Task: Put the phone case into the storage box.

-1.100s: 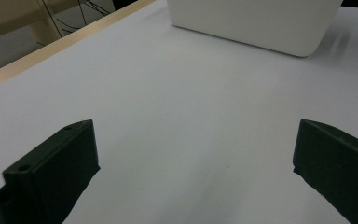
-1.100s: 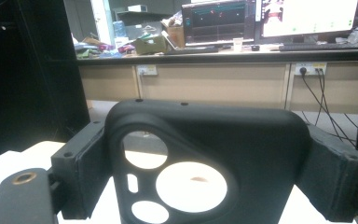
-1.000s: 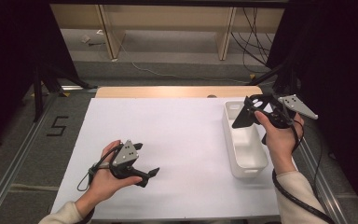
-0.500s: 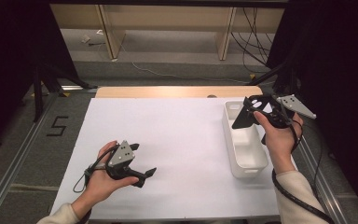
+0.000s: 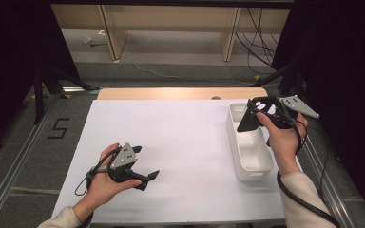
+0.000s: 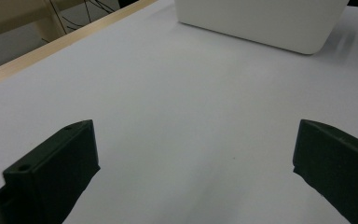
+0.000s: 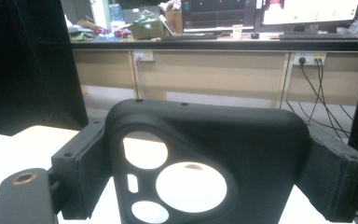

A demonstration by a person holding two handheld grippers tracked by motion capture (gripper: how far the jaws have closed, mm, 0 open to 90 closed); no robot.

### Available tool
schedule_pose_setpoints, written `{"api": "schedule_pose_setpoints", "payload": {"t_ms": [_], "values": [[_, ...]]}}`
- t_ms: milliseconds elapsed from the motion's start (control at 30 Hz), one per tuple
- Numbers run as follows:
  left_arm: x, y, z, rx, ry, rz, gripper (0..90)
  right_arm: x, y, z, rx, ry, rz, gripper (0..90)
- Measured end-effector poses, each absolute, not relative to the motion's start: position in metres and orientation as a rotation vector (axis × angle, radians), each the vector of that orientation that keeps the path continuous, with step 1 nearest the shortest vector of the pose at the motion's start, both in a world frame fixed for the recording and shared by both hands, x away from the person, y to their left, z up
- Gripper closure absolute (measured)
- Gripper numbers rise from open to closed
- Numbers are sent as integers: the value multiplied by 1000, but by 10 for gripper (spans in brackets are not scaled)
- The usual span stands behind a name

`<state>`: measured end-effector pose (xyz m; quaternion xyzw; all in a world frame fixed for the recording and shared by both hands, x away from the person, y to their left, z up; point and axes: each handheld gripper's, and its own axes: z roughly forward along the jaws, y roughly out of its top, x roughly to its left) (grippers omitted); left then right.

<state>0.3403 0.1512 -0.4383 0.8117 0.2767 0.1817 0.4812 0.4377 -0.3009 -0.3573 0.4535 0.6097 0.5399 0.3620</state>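
1. Holding a black phone case (image 5: 258,114) in our right gripper (image 5: 266,113), we have the pick-up done: the case is off the table and hangs above the far end of the white bin (image 5: 250,164).
2. In the right gripper view the case (image 7: 205,158) sits squarely between the two jaws, one pad against each side edge, camera cut-outs facing us. So this claw is clenched on the case, with the jaws standing wide because the case is wide.
3. We judge the placing is what is left. The bin looks bare inside, and the case has not gone down into it yet.
4. Our left gripper (image 5: 142,176) rests low over the white table (image 5: 180,142), near the front left and well apart from the bin.
5. In the left gripper view its jaws stand far apart with nothing between them, just bare table (image 6: 182,121) and the bin's wall (image 6: 261,23) farther off. That claw is released and idle.
6. We see no other loose thing on the table to fetch, so lowering the case may be the last step.
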Motion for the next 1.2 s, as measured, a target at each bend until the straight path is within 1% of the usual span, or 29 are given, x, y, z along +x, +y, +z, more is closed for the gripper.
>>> {"api": "schedule_pose_setpoints", "payload": {"t_ms": [1200], "values": [[340, 151, -438, 1980, 672, 445, 0, 451, -297, -363, 1185, 1623, 1331, 153]]}}
